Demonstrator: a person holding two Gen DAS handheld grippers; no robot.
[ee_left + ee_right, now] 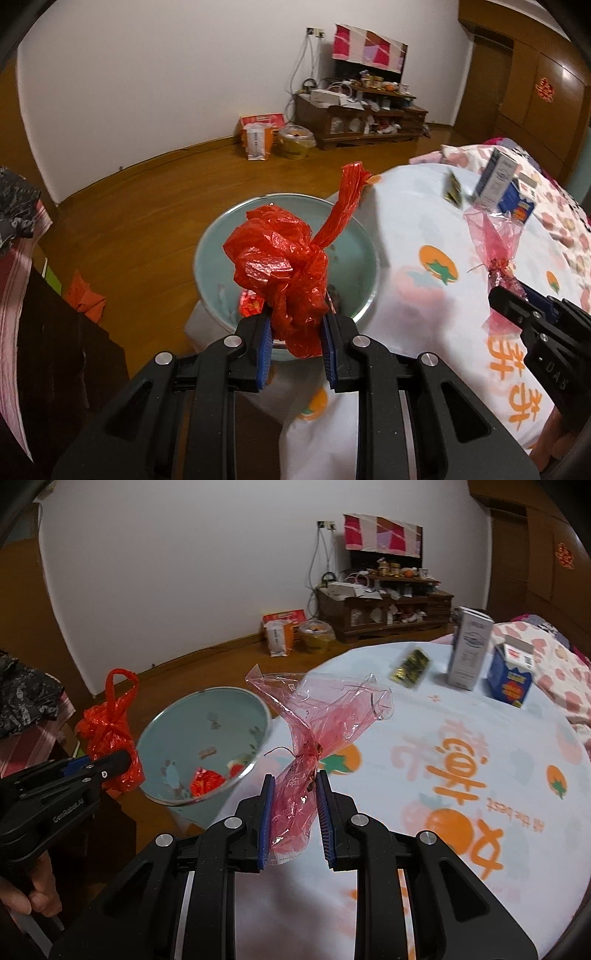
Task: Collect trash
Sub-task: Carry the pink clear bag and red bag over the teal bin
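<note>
Gold packet [410,669], grey box [468,648], blue carton [511,674] on tablecloth [461,775] w/ bin [207,738] beside.

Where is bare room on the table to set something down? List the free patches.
Free: the printed tablecloth between the right gripper and the grey box. Crowded: the far edge, where the gold packet, grey box and blue carton stand. The bin already holds scraps.
</note>
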